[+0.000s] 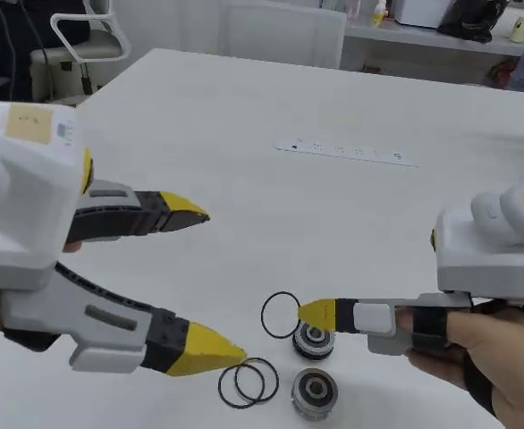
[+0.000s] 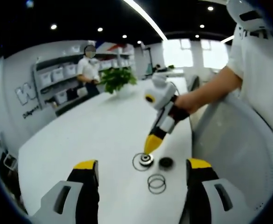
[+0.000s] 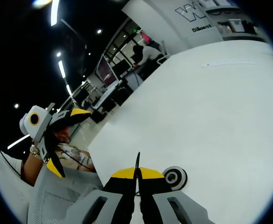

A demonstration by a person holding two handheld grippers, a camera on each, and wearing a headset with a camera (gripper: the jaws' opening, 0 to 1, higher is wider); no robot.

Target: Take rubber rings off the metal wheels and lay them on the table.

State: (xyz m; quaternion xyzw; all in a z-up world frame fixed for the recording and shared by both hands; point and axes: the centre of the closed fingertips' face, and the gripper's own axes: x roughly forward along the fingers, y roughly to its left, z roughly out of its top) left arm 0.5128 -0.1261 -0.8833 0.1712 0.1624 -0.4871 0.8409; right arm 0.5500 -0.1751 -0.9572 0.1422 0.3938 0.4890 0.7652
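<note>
**A:** The right gripper (image 1: 316,315) is pinched tight. A thin black ring (image 1: 264,315) is caught by its edge between the yellow tips, hanging out beside the far wheel (image 1: 314,340).

**B:** Off the wheel, then?

**A:** Looks it. In the head view the loop sits clear to one side of that wheel, low over the table (image 1: 244,134). Whether it touches the top, I can't tell. The right gripper view has it edge-on, a black line poking up from between the closed jaws.

**B:** And the left gripper (image 1: 199,279)?

**A:** Jaws spread wide with nothing in them, hovering off to the side of the wheels.

**B:** What's down so far?

**A:** Two loose rings (image 1: 249,382) lie overlapping on the table, just beside the near wheel (image 1: 314,391).

**B:** So this is the laying-down step.

**A:** That's my read. The next move calls for lowering the ring flat onto a bare patch near that pair. Then the jaws need to part so it drops without snagging the wheel. After that, check both wheels for more rubber. It's too small to tell from here whether either one wears any.
</note>
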